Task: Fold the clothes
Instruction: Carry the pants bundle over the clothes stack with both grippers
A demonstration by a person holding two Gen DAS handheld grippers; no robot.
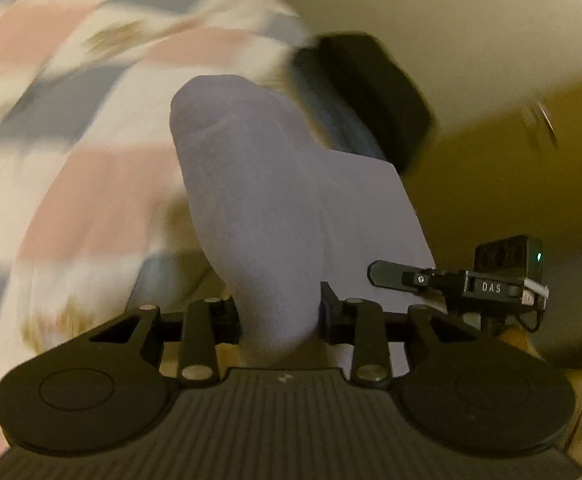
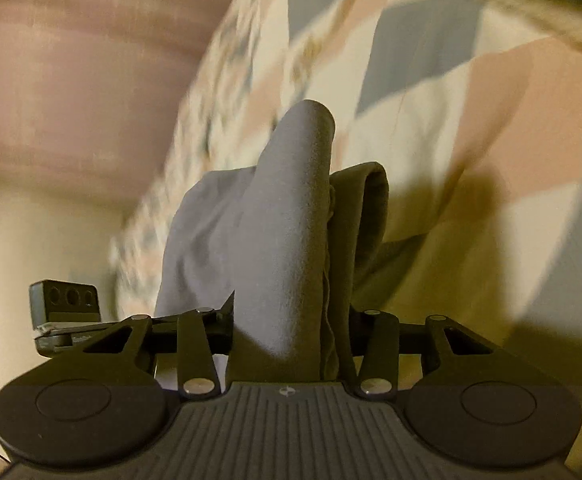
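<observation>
Left gripper [image 1: 279, 312] clamped on grey cloth [image 1: 251, 200], lifted over quilt [image 1: 71, 140]. Right gripper [image 2: 287, 332] likewise pinches bunched cloth [image 2: 287, 232]. Likely light, limp, slightly grippy; better taken at edges or corners.

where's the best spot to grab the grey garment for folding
Probably where it is already held: each claw, left and right, is shut on a bunched edge of the grey garment. The cloth hangs limp, so separate edge grips, approached edge-on, should spread it over the patterned bedding.
</observation>
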